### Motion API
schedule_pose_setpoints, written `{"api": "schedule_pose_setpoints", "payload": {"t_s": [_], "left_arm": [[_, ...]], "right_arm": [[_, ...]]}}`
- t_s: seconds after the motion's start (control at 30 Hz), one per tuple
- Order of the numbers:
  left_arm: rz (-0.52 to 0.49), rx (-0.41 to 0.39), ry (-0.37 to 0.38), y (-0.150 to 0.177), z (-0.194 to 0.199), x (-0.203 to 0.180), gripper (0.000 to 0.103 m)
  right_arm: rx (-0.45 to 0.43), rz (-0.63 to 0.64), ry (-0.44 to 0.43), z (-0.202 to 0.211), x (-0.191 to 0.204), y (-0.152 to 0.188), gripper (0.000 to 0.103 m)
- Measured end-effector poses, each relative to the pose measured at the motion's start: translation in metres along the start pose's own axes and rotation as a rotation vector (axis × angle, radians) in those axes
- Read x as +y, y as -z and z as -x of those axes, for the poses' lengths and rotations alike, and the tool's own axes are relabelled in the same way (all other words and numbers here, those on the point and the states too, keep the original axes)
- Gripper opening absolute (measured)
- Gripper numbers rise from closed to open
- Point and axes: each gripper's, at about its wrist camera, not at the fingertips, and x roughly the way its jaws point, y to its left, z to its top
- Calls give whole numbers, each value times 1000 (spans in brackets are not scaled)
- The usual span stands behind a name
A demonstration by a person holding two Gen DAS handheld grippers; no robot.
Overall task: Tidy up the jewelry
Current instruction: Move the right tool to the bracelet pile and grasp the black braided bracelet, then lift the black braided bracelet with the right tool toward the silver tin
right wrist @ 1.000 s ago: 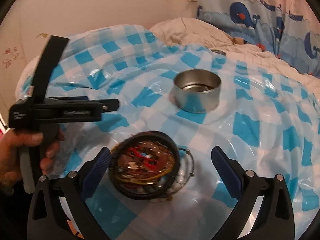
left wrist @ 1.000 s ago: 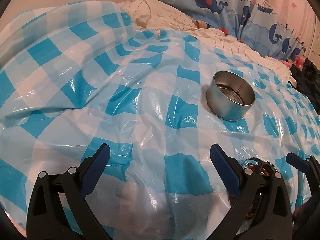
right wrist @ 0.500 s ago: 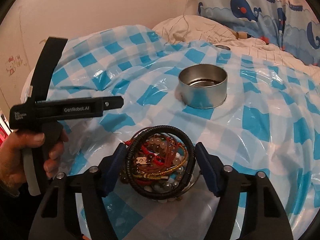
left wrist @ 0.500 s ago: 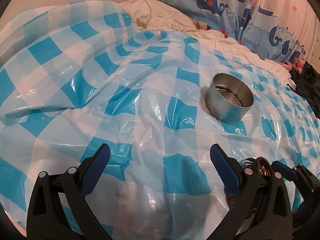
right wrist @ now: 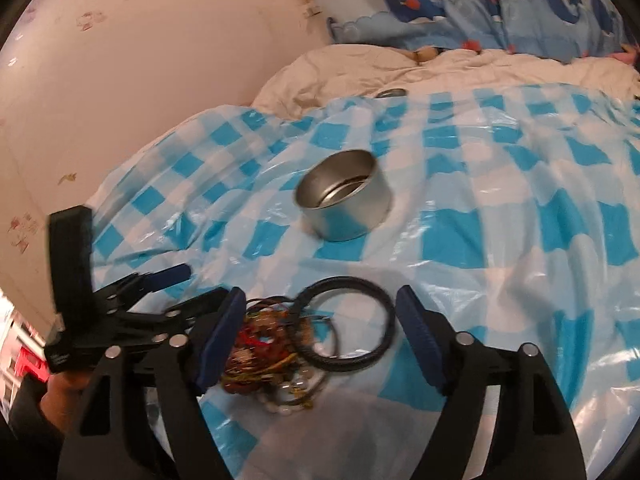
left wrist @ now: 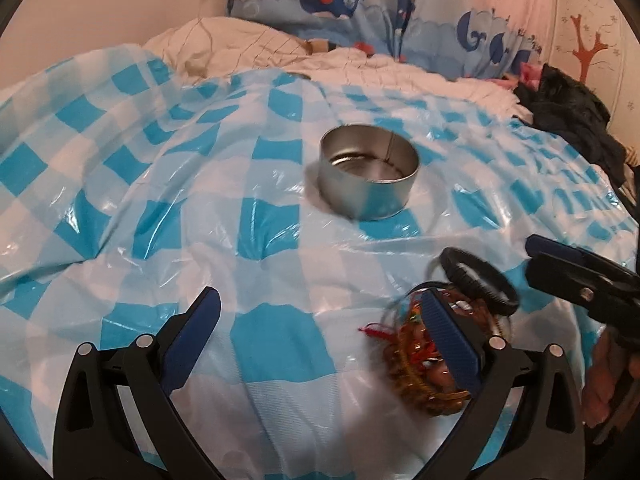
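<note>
Sorting: jewelry pile is heaped on the checkered plastic sheet, near the empty tin.
Right claw: spread wide, nothing gripped, black bangle framed for pickup.
Left claw: wide apart, empty, beside the pile.

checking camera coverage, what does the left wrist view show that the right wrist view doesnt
Only the left wrist view shows the dark clothing heap at the bed's right edge, a tree sticker on the wall, and the right tool coming in from the right.

Only the right wrist view shows the bare left wall and the left tool with the hand holding it.

Both show the metal tin, the jewelry pile with its black ring bracelet, the blue checked sheet and the whale curtain.
</note>
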Motion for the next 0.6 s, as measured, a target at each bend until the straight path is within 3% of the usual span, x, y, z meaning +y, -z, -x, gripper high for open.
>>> {"api": "schedule_pose_setpoints", "payload": {"t_s": [0.07, 0.17, 0.37, 0.47, 0.53, 0.6], "left_arm": [[32, 9, 3, -1, 0, 7, 96], [63, 3, 1, -3, 4, 16, 96], [87, -5, -8, -5, 7, 23, 96], [85, -3, -6, -5, 6, 22, 96], [74, 1, -4, -5, 5, 19, 96], [60, 3, -8, -5, 4, 17, 96]], "right_arm": [[4, 67, 29, -3, 11, 2, 85], [52, 136, 83, -19, 21, 9, 86], [62, -52, 58, -27, -12, 8, 86], [92, -78, 80, -33, -19, 8, 85], [130, -50, 97, -42, -16, 11, 82], [133, -19, 99, -45, -11, 12, 69]]}}
